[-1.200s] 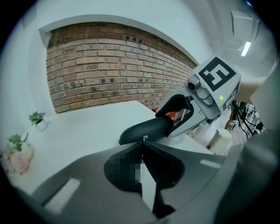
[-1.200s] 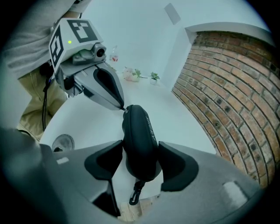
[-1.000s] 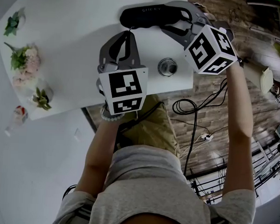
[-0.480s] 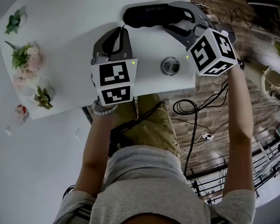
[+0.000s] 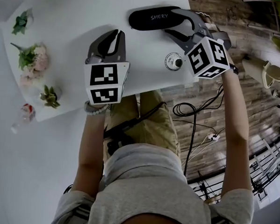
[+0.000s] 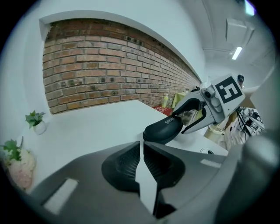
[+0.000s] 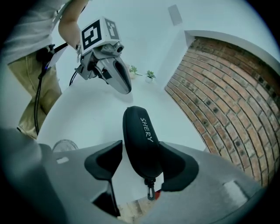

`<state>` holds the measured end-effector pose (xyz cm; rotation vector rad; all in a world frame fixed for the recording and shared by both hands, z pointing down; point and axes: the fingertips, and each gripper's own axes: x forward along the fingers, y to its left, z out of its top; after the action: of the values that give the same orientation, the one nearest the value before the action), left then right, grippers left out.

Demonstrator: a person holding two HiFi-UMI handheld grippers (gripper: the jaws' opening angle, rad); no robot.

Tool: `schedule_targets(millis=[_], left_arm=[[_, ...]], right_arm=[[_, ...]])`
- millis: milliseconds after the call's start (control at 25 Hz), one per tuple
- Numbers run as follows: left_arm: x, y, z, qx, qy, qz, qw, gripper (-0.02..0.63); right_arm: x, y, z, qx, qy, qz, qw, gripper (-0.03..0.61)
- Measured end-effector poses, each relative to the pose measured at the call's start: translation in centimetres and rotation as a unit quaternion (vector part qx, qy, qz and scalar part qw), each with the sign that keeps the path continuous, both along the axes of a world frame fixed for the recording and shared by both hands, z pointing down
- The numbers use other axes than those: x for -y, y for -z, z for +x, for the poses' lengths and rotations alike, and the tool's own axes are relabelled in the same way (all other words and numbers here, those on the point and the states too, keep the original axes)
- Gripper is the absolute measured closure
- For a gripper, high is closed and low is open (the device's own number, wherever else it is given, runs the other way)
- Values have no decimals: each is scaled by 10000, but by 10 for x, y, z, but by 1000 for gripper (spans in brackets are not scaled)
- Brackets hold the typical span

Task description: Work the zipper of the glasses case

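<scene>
The black glasses case (image 5: 154, 18) lies on the white table (image 5: 74, 17) near its far edge. My right gripper (image 5: 171, 21) is shut on the case's right end, one finger on each side. In the right gripper view the case (image 7: 139, 135) runs between the pads, and the zipper pull (image 7: 150, 192) hangs from its near end. My left gripper (image 5: 116, 35) hovers left of the case and apart from it. Its jaws are opening, with only a narrow slit between them and nothing inside (image 6: 141, 146). The left gripper view shows the case (image 6: 164, 127) ahead.
A small round metal object (image 5: 173, 61) sits on the table near its front edge, by the right gripper. Small potted plants and flowers (image 5: 32, 61) stand along the table's left side. Cables (image 5: 191, 107) lie on the wooden floor at right. A brick wall (image 6: 109, 74) rises beyond the table.
My left gripper has drawn away from the case's left end, toward the person and leftward, and its jaws have parted slightly. The right gripper has stayed on the case.
</scene>
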<state>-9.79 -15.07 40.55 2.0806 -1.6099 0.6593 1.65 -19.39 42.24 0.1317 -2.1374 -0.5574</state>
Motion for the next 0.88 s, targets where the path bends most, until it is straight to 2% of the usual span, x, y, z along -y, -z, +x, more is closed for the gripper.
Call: schedule_targets(millis=[120, 240, 320, 400, 440, 600, 720, 880], left_arm=[[-5, 15, -6, 9, -193, 204, 9996, 600], [-10, 37, -11, -17, -382, 521, 9979, 600], [-14, 53, -13, 36, -532, 716, 9960, 600], [-17, 69, -15, 18, -685, 905, 9935, 600], [-20, 77, -16, -12, -759, 998, 9921, 600], [-36, 102, -24, 9, -1072, 1318, 9855, 600], [-49, 118, -30, 129, -1303, 1529, 9795, 600], [-67, 139, -38, 88, -1475, 1774, 9730, 600]], right_arm=[[-8, 0, 1, 81, -280, -130, 9995, 333], [-16, 8, -1, 396, -734, -286, 9961, 376], [-22, 19, -4, 721, -1081, -347, 9909, 435], [-27, 34, -8, 1097, -1455, -350, 9826, 541], [-31, 42, -10, 1303, -1636, -373, 9772, 576], [-53, 74, -19, 2087, -2279, -503, 9497, 577], [-69, 95, -18, 2455, -2770, -411, 9281, 577], [-91, 121, -14, 2841, -3319, -204, 8993, 577]])
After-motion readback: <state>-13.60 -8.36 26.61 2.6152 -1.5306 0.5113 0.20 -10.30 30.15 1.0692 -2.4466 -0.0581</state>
